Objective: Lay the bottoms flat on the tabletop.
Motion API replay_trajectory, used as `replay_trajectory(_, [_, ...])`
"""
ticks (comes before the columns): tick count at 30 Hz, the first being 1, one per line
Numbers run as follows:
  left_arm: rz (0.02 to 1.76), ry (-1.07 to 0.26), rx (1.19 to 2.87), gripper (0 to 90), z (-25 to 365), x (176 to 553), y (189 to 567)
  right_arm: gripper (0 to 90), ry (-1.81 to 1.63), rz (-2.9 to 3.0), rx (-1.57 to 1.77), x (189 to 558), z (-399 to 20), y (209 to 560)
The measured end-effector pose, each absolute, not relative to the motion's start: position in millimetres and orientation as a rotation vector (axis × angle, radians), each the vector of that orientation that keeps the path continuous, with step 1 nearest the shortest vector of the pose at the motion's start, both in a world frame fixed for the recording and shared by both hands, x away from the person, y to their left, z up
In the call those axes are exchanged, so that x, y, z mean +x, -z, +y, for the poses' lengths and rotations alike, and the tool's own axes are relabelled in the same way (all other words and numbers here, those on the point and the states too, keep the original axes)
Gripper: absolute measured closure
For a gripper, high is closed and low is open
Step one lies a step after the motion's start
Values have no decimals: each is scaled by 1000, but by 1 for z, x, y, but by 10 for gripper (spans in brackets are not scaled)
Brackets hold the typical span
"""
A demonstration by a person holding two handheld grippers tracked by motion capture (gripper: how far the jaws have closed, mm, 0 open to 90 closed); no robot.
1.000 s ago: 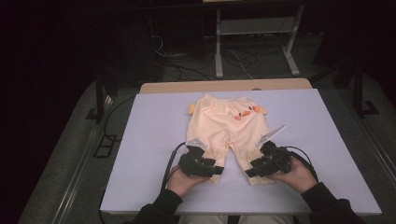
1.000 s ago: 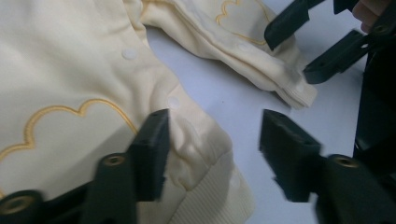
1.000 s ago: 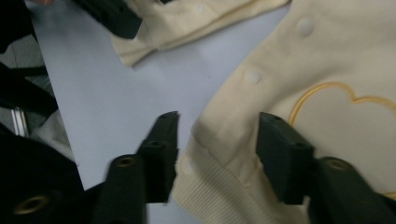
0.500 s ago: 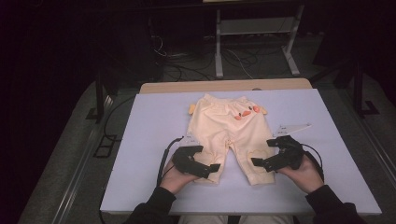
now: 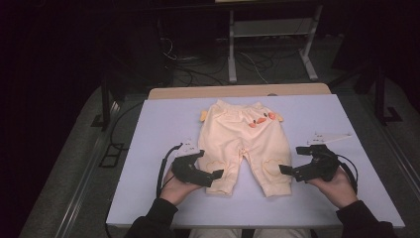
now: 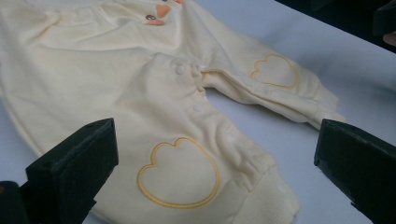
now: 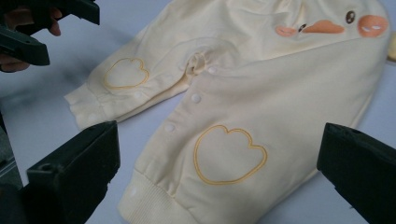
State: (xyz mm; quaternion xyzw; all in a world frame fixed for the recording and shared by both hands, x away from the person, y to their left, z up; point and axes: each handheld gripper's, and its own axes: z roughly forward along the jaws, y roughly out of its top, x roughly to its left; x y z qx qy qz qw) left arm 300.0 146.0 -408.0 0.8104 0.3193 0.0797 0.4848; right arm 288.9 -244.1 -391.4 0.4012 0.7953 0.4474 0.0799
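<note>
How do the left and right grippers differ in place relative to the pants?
The left gripper reaches over the cuff of one pant leg; the right gripper sits off the pants, beside the other leg. The left points right and toward the person, the right points left. Both are open, holding nothing.

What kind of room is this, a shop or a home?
Probably neither: it looks like a lab or recording workspace. Baby trousers lie flat on a pale table in a dark room, loose cables run across the floor behind, and a bare metal frame stands there.
</note>
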Motion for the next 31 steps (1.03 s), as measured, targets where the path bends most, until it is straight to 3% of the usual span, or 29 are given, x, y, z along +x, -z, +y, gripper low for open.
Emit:
replay_trajectory(21, [790, -256, 1893, 0, 192, 271, 421, 0, -1350, 2275, 1203, 257, -275, 421])
replay_trajectory(31, [742, -279, 1938, 0, 191, 265, 427, 0, -1315, 2299, 1187, 252, -278, 435])
